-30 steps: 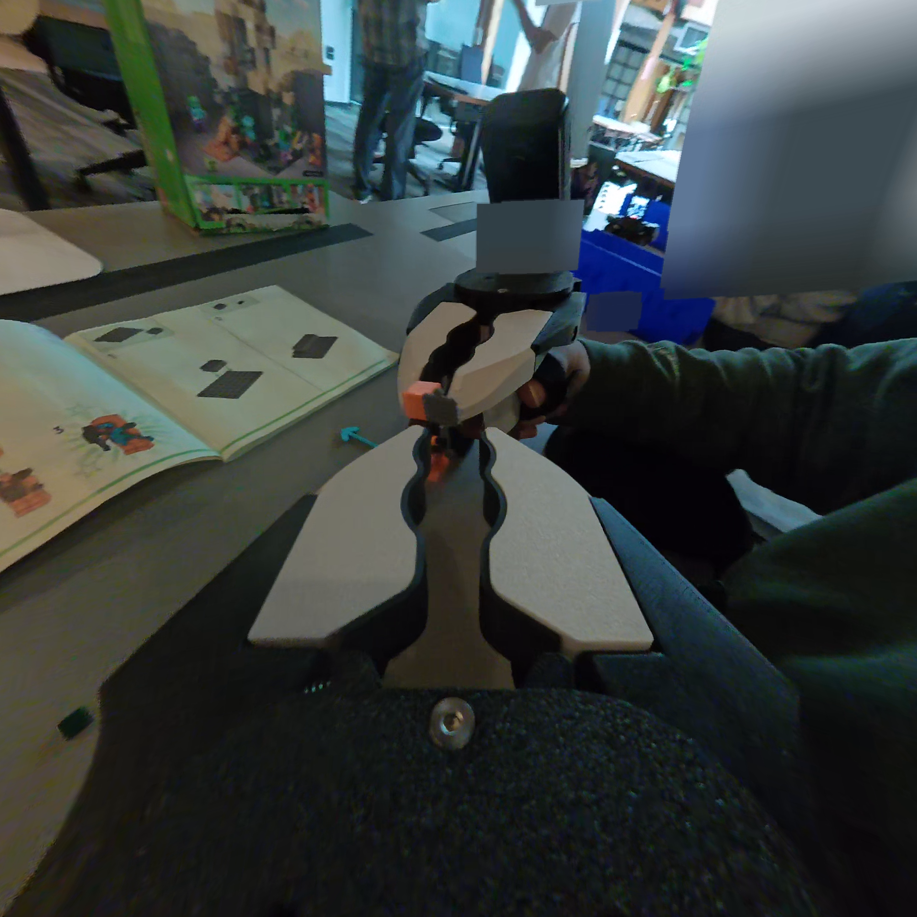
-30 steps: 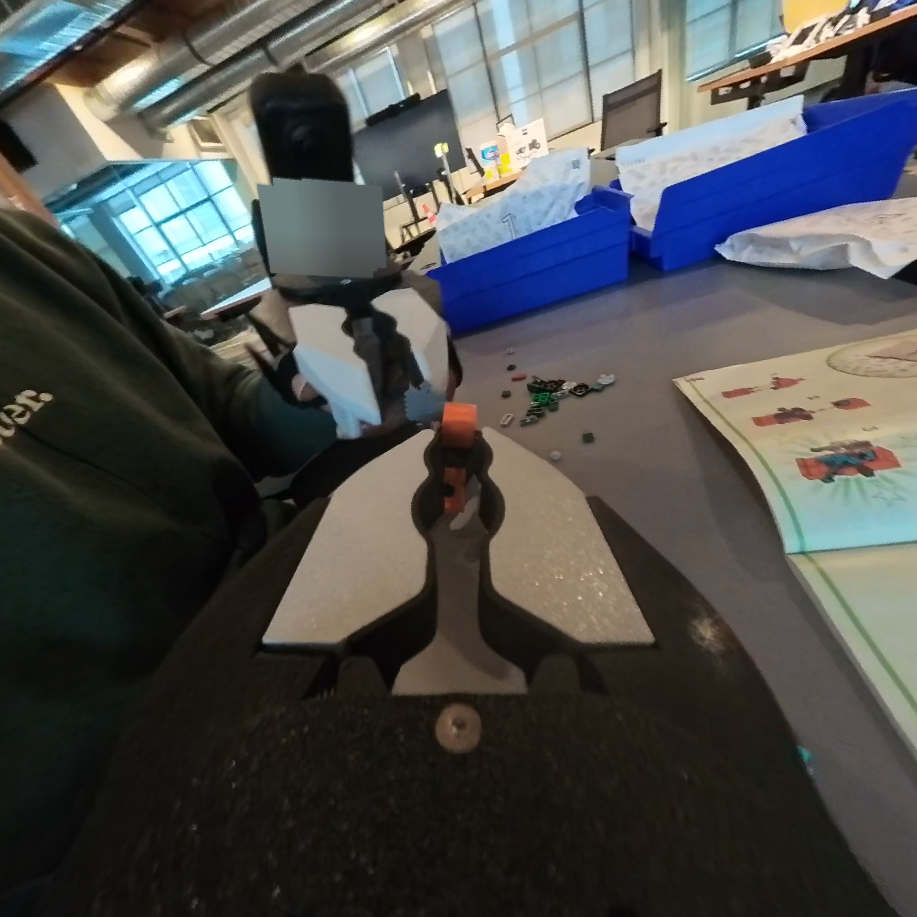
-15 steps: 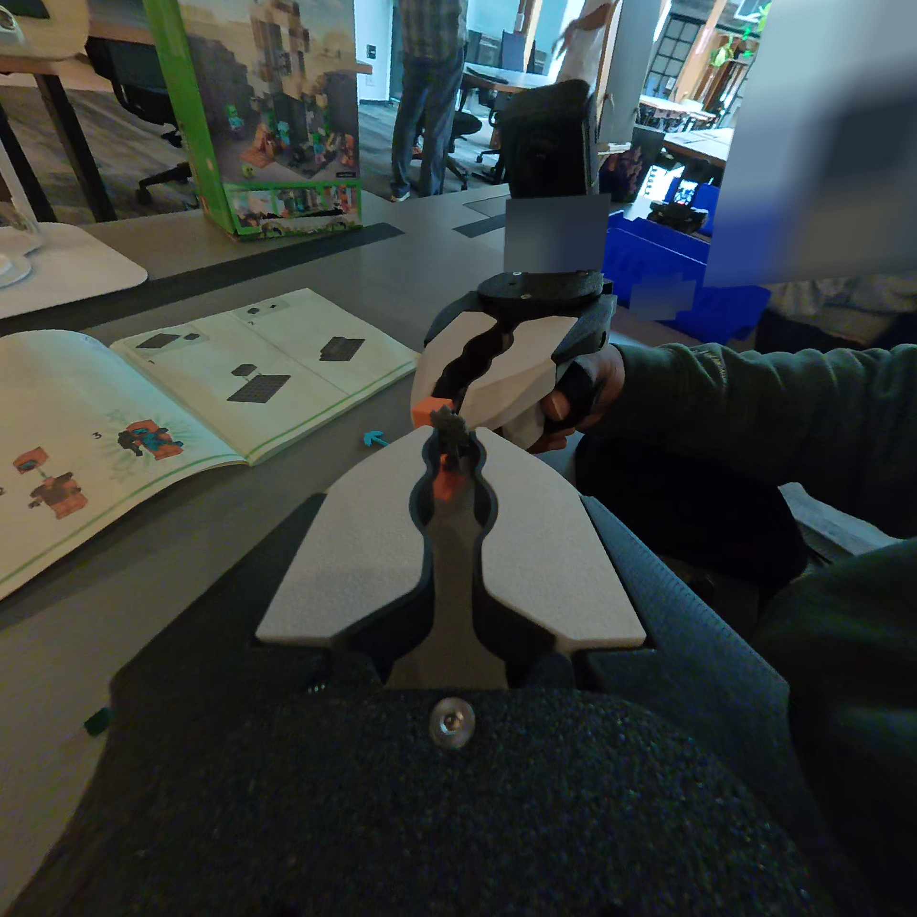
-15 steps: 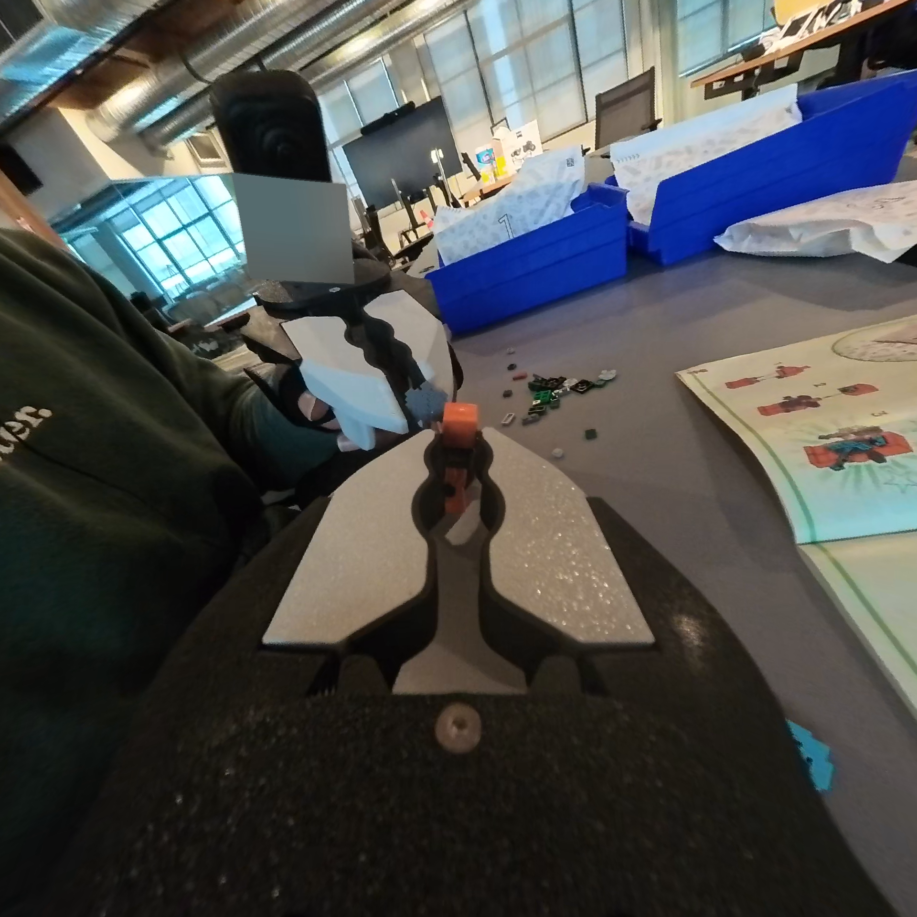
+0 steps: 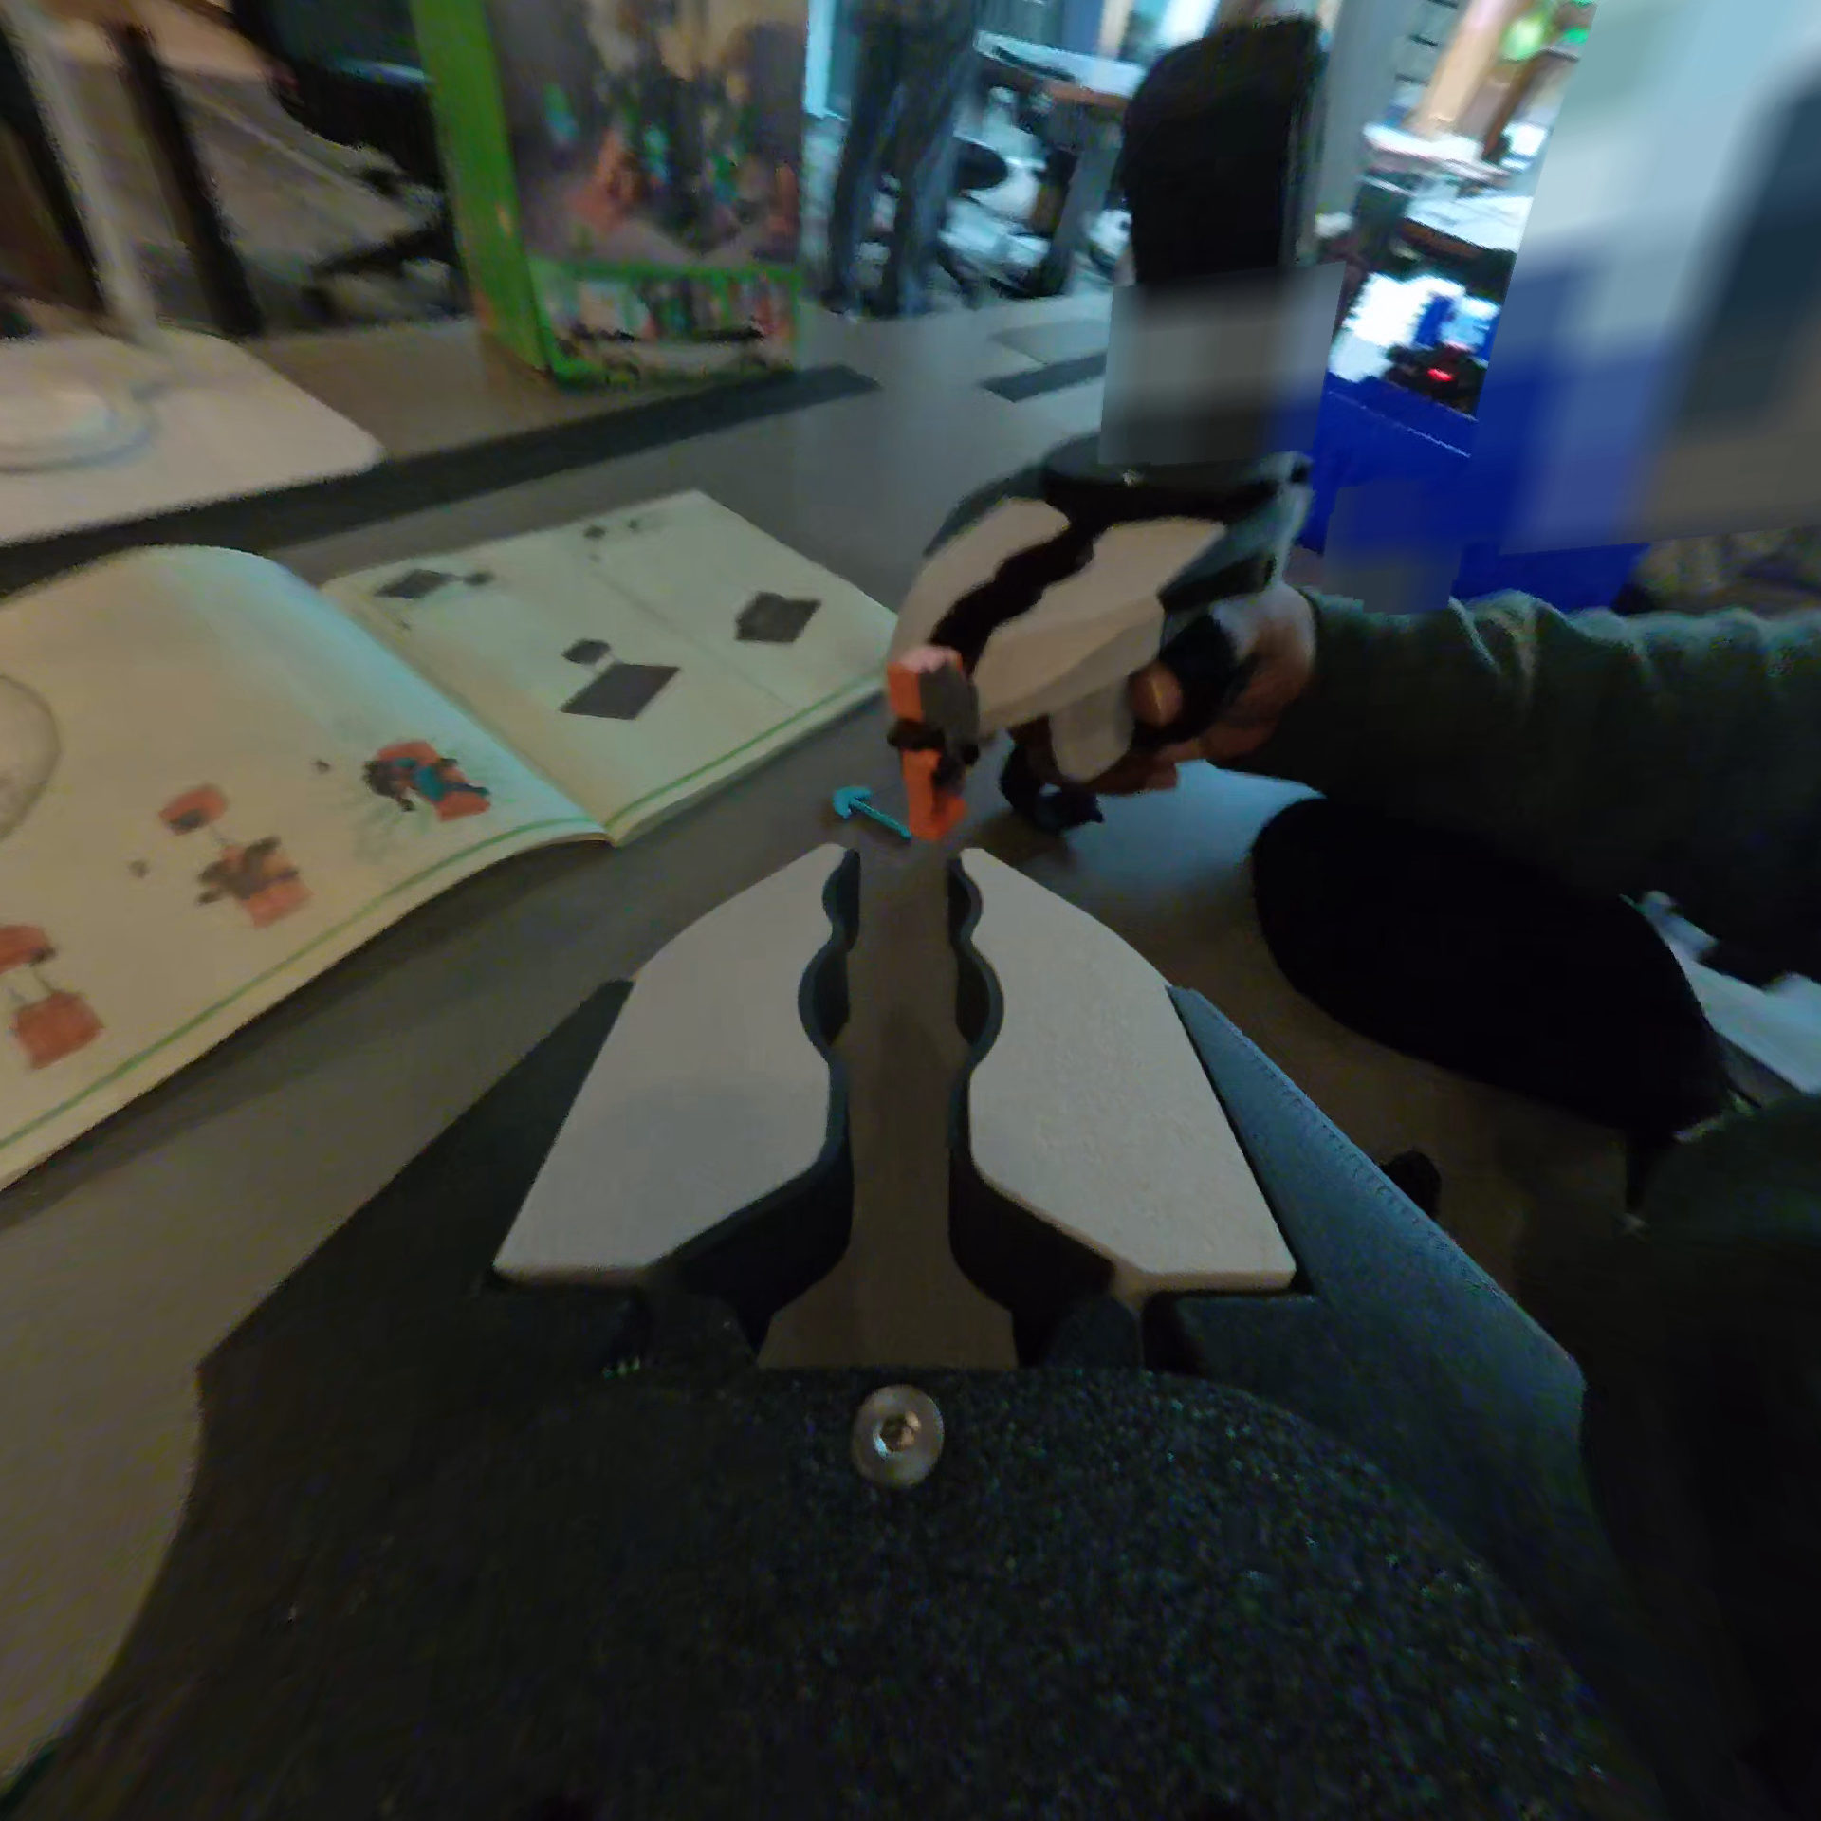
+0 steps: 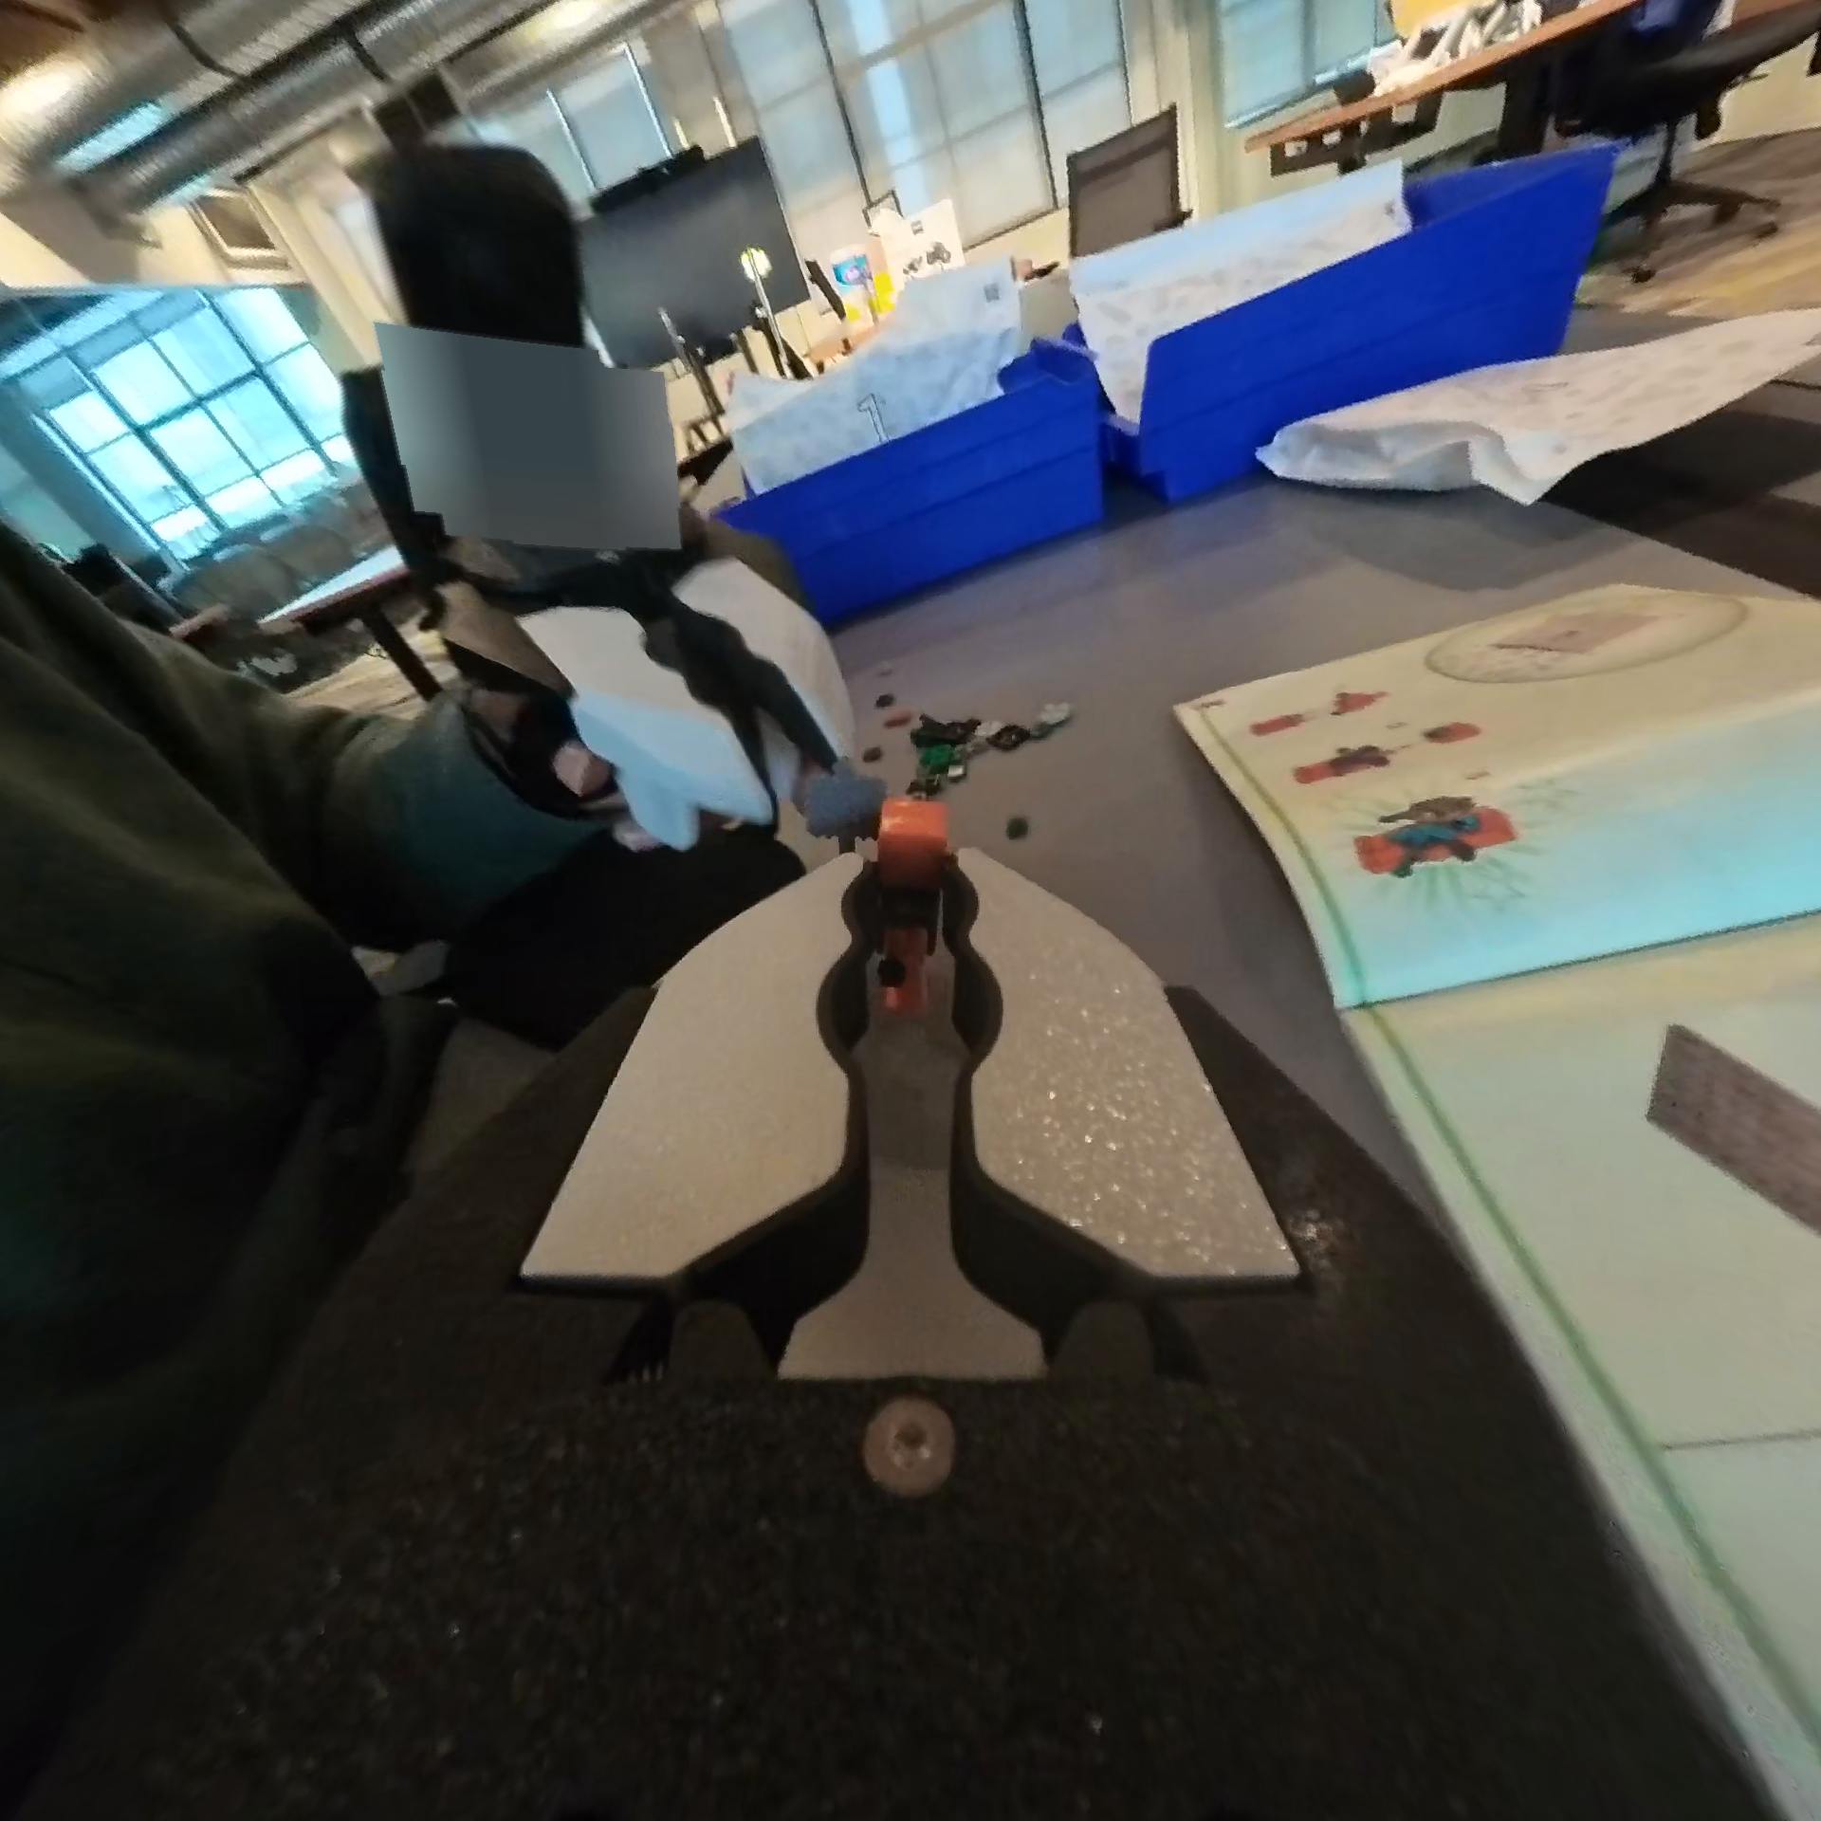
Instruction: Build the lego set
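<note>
While the open instruction booklet (image 5: 414, 709) lies on the grey table (image 5: 690, 995) and a scatter of loose pieces (image 6: 971, 734) waits beyond it, the build looks barely begun. Near the booklet's corner, the right gripper (image 6: 902, 867) is clamped on a small orange figure (image 6: 909, 892) with a grey part on its head, and the left gripper (image 5: 902, 862) stands slightly parted, holding nothing. A tiny teal pickaxe (image 5: 867, 810) lies unused beside the booklet.

My left gripper (image 5: 902, 859) is parted and holds nothing; my right gripper (image 6: 905, 867) is clamped, both held close above the table, tips facing.
</note>
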`<state>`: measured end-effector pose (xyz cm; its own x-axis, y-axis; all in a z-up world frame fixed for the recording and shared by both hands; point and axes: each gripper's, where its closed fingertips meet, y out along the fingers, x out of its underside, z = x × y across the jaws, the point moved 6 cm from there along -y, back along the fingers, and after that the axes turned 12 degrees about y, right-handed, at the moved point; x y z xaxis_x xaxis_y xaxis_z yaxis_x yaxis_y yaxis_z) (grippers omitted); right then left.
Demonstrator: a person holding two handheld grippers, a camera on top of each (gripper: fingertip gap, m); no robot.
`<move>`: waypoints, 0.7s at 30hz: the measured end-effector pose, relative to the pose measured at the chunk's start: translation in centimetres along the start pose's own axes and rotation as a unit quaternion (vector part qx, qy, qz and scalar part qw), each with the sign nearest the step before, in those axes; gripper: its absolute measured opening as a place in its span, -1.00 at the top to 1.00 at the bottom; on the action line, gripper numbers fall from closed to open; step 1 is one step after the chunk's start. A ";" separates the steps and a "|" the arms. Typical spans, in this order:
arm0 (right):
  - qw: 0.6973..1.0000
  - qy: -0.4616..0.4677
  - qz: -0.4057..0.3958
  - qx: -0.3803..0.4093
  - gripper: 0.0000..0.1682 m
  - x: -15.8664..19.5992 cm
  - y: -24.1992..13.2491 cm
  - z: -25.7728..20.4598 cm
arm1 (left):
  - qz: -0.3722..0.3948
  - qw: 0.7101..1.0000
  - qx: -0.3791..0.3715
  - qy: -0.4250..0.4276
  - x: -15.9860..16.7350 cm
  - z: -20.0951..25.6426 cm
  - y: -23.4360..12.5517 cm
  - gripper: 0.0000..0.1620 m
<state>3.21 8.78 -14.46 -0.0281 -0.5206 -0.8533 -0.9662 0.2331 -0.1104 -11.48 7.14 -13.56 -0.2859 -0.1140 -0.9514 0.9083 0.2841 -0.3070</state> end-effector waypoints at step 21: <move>0.998 -0.005 0.037 -0.057 0.86 -1.5 0.4 0.3 | 0.086 0.977 0.193 0.020 -0.5 -2.3 4.1 0.80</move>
<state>2.92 9.95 -13.36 -0.0978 -0.4971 -0.8621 -0.9845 0.1748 0.0109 -8.28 10.52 -14.42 -0.1229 -0.0570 -0.9908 0.9893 -0.0856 -0.1178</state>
